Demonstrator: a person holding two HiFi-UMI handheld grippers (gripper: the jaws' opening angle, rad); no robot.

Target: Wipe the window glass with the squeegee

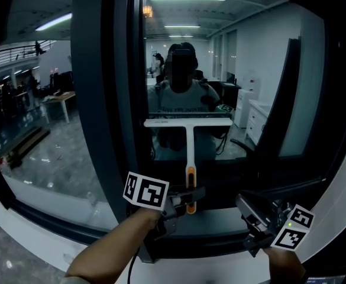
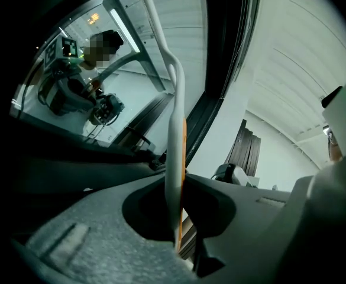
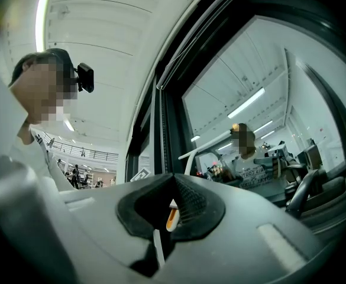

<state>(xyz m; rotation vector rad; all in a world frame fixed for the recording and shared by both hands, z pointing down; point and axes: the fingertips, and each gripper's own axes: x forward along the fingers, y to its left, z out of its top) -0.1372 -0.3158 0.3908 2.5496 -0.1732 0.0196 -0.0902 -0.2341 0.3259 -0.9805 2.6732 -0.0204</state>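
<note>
While your left gripper [image 1: 189,199] squeezes its fingers tight on the low end of the squeegee [image 1: 190,142] handle, the blade sits level and seems to press on the glass [image 1: 178,58]. You hold it low down, I think, so you can reach up and pull a wide strip clean. Your right gripper [image 1: 248,210] waits off to the side by the dark frame [image 1: 99,99]. Its fingers are closed on nothing, and it is out of the way.
</note>
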